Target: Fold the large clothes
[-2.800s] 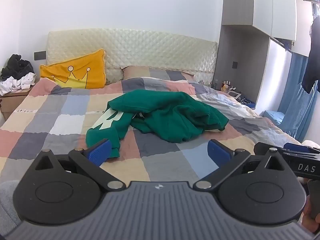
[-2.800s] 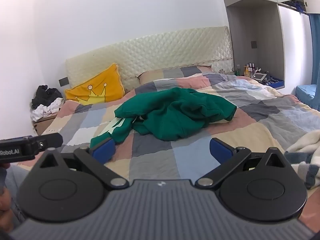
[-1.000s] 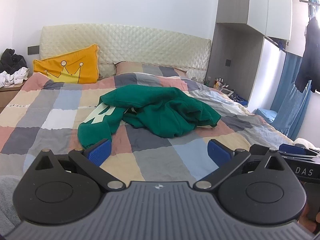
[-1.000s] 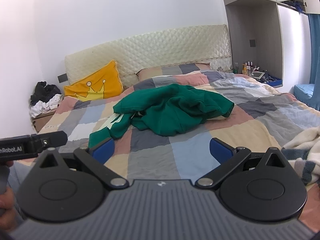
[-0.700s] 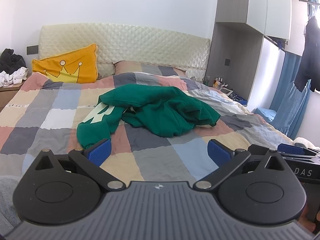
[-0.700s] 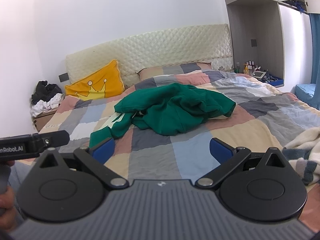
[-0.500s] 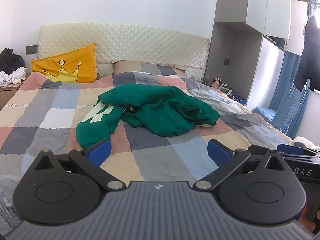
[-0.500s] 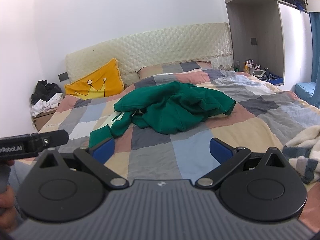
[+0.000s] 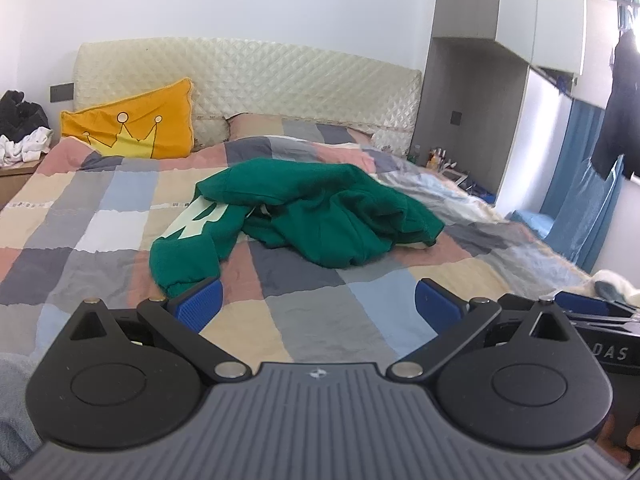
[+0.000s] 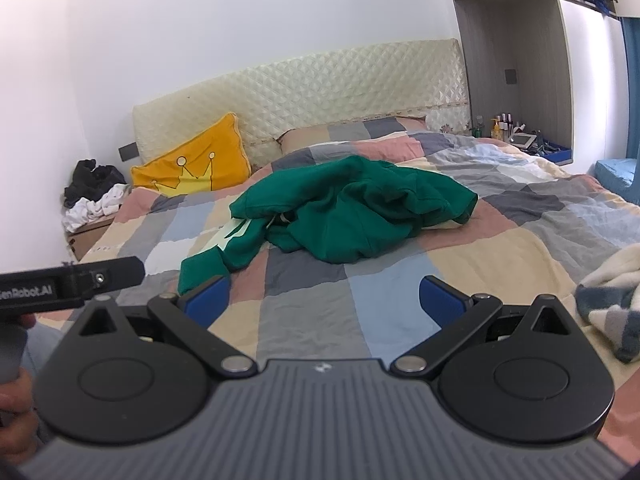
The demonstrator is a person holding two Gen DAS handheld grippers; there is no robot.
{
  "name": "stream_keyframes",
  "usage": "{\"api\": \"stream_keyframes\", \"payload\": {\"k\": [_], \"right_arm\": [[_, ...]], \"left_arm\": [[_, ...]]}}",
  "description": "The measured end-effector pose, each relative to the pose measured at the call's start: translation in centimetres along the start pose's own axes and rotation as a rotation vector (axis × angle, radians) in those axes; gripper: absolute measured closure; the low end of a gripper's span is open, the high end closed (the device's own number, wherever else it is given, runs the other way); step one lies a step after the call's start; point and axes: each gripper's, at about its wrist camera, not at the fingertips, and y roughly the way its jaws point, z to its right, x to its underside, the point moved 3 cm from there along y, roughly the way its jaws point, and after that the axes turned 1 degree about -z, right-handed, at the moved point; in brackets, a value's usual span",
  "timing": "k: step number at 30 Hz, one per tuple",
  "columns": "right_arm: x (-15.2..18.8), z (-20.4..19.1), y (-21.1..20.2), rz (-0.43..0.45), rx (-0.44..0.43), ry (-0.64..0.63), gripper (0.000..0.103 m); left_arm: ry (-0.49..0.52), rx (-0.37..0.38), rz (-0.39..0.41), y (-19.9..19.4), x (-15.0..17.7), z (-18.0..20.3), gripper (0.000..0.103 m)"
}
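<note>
1. Two hand-held grippers are hovering side by side over the near end of the bed, both spread wide and holding nothing: the left hand-held gripper [image 9: 318,300] and the right hand-held gripper [image 10: 324,298] are each showing blue pads [image 9: 199,305] set far apart.
2. A bare patch of the checked quilt [image 9: 320,316] is lying between each pair of fingers, so neither tool is touching cloth.
3. The green sweatshirt [image 9: 304,216] is lying crumpled in a heap on the middle of the bed, ahead of both tools; one sleeve is trailing toward the near left, ending just behind the left pad in both views, and part of a pale printed letter is showing on it.
4. A cream and grey blanket [image 10: 612,296] is bunching at the near right edge of the bed.
5. A yellow crown pillow [image 9: 132,128] is leaning against the quilted headboard [image 9: 280,80] at the far left.
6. A pile of black and white clothes [image 10: 94,192] is sitting on a low stand beside the bed's far left corner.
</note>
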Motion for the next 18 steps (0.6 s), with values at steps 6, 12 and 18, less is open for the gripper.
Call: {"api": "stream_keyframes", "payload": {"k": [6,12,18], "right_arm": [[0.6,0.4,2.1,-0.012,0.023,-0.021,0.0],[0.4,1.6,5.4,-0.027,0.064,-0.017,0.0],[-0.6,2.9,8.9,-0.027,0.081,0.012,0.0]], "left_arm": [[0.056,-0.002,-0.02,2.4,0.0,-0.3,0.0],[0.086,-0.011,-0.025,4.9,-0.6,-0.7,0.0],[0.076,-0.012,-0.052,8.7,-2.4,-2.0,0.0]]}}
